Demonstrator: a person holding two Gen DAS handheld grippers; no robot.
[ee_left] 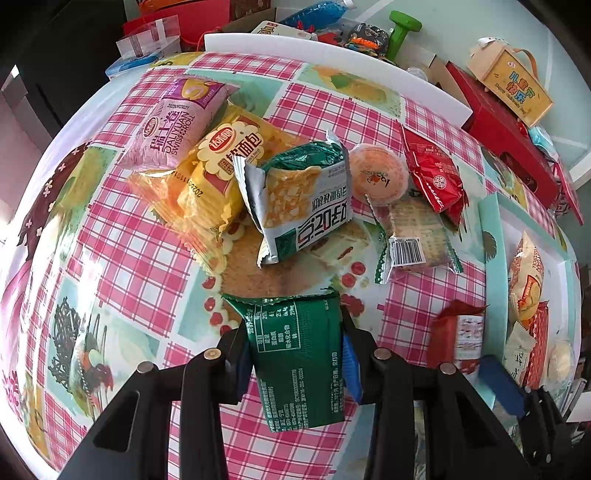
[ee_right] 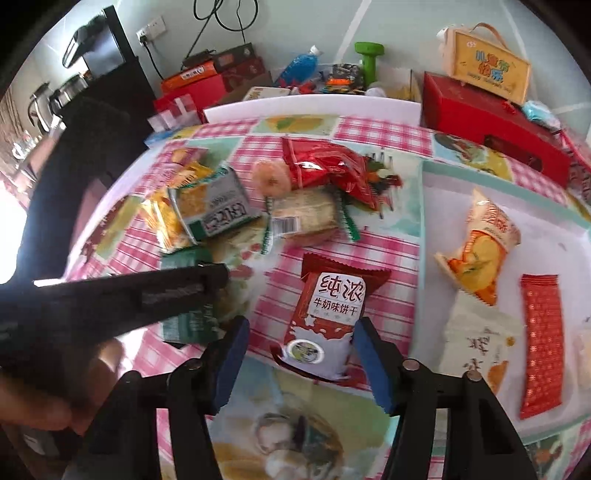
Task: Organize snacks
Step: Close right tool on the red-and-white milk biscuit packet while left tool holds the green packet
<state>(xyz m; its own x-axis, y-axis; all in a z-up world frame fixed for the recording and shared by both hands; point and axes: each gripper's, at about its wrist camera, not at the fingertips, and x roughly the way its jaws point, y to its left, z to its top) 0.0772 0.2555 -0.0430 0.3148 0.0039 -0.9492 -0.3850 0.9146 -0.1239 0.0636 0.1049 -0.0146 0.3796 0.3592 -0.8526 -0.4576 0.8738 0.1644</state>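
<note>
— Packets first: how will our green packet (ee_left: 299, 363) handle?

— Light, crinkly foil, likely slippery; we judge its flat middle the safest hold. The left gripper (ee_left: 295, 354) has its jaws closed on it there, above the surface (ee_left: 140, 254).

— And the right gripper (ee_right: 299, 354)?

— Jaws spread wide around the red milk-biscuit packet (ee_right: 327, 317), not yet pinching. It reads "牛奶味饼干". Beyond it, the pink packet (ee_left: 177, 122) says "DALIYUAN SWISS ROLL".

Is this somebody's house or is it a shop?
Probably a home, likely a dining table. The table wears a pink checked picture tablecloth, and the far edge is cluttered with household things: a green dumbbell, red gift boxes and a wall socket with cables plugged in.
</note>
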